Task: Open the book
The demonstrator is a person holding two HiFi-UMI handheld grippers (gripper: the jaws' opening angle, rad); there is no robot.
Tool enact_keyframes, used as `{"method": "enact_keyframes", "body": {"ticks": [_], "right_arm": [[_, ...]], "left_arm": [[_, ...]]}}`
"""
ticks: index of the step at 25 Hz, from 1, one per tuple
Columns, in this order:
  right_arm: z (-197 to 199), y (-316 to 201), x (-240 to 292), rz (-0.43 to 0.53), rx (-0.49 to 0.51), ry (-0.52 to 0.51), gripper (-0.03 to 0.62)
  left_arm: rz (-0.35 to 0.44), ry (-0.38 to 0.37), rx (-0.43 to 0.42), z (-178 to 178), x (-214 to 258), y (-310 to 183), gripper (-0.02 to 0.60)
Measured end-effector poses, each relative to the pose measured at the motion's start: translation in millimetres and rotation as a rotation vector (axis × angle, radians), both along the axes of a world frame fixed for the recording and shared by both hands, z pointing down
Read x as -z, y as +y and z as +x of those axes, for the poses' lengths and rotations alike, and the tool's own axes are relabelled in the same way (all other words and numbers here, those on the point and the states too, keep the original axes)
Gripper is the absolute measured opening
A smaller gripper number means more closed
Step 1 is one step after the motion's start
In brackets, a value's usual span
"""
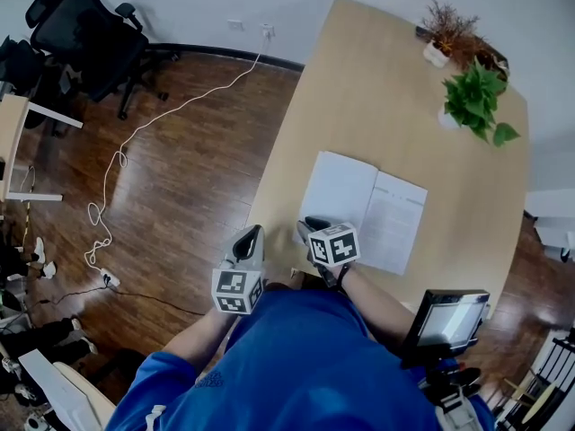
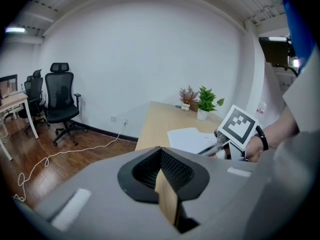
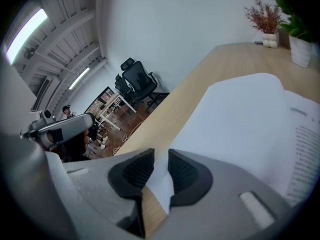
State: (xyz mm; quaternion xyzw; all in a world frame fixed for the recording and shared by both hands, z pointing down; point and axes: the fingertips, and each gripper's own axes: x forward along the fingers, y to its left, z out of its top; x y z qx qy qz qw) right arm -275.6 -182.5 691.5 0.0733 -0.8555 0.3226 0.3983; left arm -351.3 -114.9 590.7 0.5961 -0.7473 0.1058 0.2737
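Note:
The book [image 1: 364, 206] lies open and flat on the light wooden table [image 1: 377, 88], a blank white page on the left and a printed page on the right. My right gripper [image 1: 310, 228] sits at the book's near left corner. In the right gripper view its jaws [image 3: 160, 160] stand apart, with the corner of a white page [image 3: 240, 119] loose between the pads. My left gripper [image 1: 254, 234] hovers at the table's near left edge, to the left of the book. Its jaws [image 2: 161, 151] look shut on nothing. From there the book [image 2: 190, 138] lies ahead.
A green potted plant [image 1: 476, 97] and a dried plant [image 1: 449, 30] stand at the table's far right end. Black office chairs [image 1: 90, 34] and a white cable [image 1: 117, 160] are on the wooden floor to the left. A small screen [image 1: 445, 317] stands at the near right.

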Motion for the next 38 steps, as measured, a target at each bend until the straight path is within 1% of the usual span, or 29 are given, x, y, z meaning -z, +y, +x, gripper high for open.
{"method": "enact_keyframes", "body": {"ticks": [7, 12, 16, 21, 27, 33, 38], "right_arm": [[5, 5, 13, 0.015, -0.024, -0.037, 0.078], [18, -3, 27, 0.077, -0.081, -0.047, 0.078], [41, -14, 43, 0.134, -0.142, -0.046, 0.078], [81, -24, 64, 0.219, -0.209, -0.059, 0.078], [136, -26, 87, 0.28, -0.283, -0.078, 0.077], [188, -18, 114, 0.359, -0.319, -0.124, 0.075], [228, -6, 139, 0.467, -0.311, -0.176, 0.071]], "left_arm": [[0.018, 0.002, -0.028, 7, 4, 1, 0.006], [0.032, 0.011, -0.071, 15, 4, -3, 0.006], [0.043, 0.018, -0.133, 29, 4, -16, 0.006], [0.079, 0.02, -0.215, 65, 12, -38, 0.006], [0.112, 0.014, -0.288, 116, 25, -55, 0.006], [0.124, 0.0, -0.319, 166, 35, -51, 0.006], [0.139, -0.022, -0.32, 206, 47, -38, 0.006]]}}
